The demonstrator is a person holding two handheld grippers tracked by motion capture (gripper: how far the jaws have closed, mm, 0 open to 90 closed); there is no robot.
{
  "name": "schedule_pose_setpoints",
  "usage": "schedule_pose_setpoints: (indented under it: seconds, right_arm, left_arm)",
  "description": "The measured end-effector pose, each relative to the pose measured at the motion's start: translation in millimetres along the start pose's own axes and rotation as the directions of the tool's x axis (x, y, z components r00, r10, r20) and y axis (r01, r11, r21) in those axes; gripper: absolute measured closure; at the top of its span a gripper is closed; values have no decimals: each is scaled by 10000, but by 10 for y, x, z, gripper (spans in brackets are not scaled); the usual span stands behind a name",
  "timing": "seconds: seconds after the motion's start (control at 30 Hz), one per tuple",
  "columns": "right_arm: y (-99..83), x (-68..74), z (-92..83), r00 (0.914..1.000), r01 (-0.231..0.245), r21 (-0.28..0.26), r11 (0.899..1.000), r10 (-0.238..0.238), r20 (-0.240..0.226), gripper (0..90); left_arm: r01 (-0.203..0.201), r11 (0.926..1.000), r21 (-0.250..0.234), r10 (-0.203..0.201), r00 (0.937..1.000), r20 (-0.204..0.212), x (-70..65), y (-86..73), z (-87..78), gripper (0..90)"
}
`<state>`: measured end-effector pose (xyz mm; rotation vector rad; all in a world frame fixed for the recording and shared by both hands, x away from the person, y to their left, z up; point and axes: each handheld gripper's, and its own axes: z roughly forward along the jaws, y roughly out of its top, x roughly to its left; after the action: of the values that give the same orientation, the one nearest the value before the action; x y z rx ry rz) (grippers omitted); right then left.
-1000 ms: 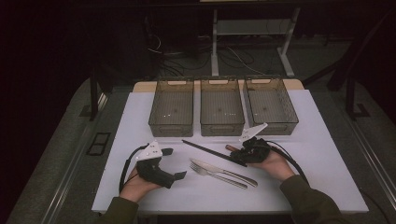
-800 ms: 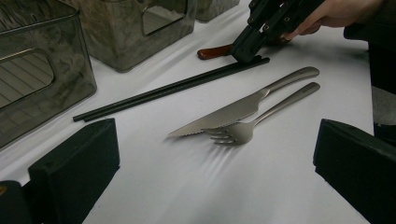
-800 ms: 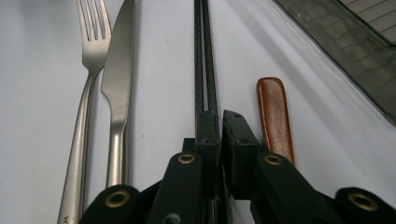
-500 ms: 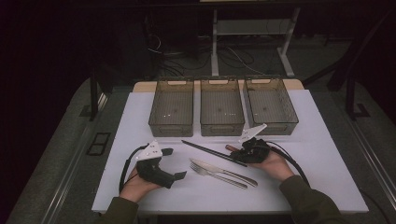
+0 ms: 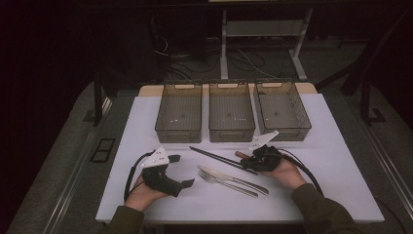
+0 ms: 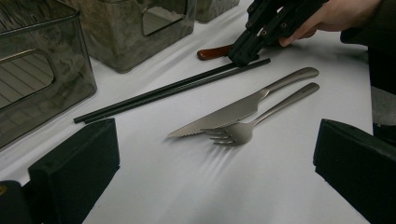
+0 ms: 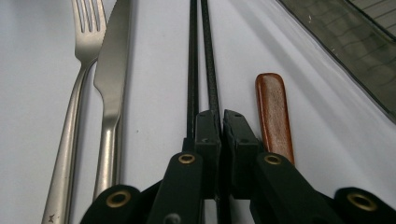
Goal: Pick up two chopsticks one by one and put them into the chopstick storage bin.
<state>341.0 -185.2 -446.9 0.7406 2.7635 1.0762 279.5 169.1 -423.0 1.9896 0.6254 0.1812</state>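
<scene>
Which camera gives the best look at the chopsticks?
The left gripper view: the chopsticks lie in full length, unobstructed. The right gripper view shows them running away from the shut jaws; the high view shows a thin dark line.

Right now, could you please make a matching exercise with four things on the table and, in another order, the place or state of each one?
Things:
1. chopsticks
2. fork
3. left hand-held gripper
4. three bins

Places or states:
A. in a row at the far side of the white table
B. lying beside the knife
C. open, holding nothing
D. clamped at one end by the right hand-held gripper

Pairs: 1-D, 2-B, 3-C, 4-A
</scene>
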Motion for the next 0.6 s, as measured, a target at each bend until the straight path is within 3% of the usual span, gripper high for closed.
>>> schedule_pose_setpoints:
  seconds: [0.27,0.6]
  right_arm:
    - [5,-5,-8,10000,-40,3,10000,40,-46,845]
    - [9,-37,-149,9995,-168,-342,9993,158,-289,846]
  left_arm:
    - [-4,10000,-4,4,10000,12,2,-1,-1,0]
    - [-15,10000,-12,15,10000,-9,3,-2,-3,0]
